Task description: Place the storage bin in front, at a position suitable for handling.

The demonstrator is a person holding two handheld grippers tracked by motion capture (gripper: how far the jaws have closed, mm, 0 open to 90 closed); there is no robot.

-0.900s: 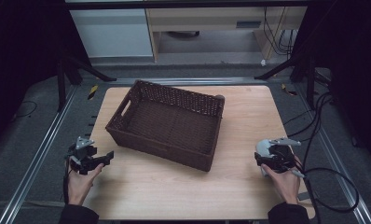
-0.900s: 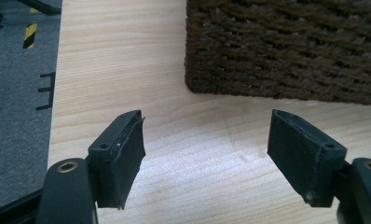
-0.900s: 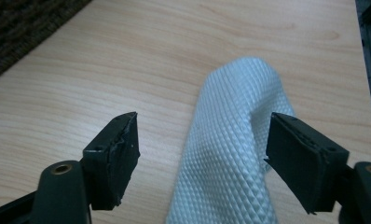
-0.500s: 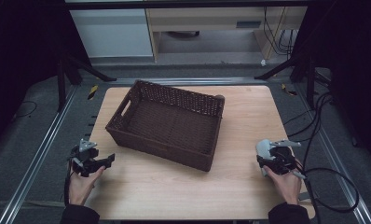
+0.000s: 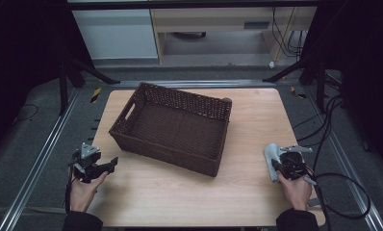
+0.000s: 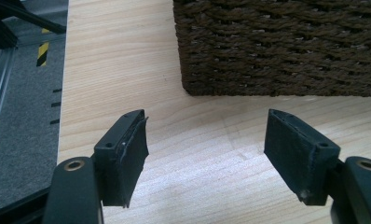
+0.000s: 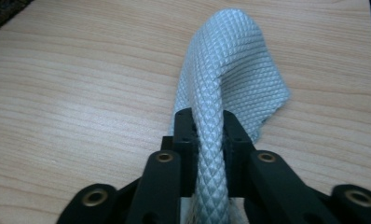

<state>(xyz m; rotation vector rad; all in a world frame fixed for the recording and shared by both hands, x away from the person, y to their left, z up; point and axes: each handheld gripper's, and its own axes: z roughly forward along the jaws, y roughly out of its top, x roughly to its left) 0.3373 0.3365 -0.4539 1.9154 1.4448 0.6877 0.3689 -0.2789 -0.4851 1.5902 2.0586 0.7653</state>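
Light wooden tabletop (image 5: 189,192) in a dark room: at its near right, the right gripper (image 7: 206,135) is clamped on a fold of the pale grey-blue, diamond-textured cloth (image 7: 235,79), which bunches just beyond the jaws. At near left, the left gripper (image 6: 207,154) stands wide open, holding nothing. Farther off at centre sits the empty dark-brown woven wicker basket (image 5: 127,120); the narrow pinch might slip, or the trailing cloth snag on the basket rim.
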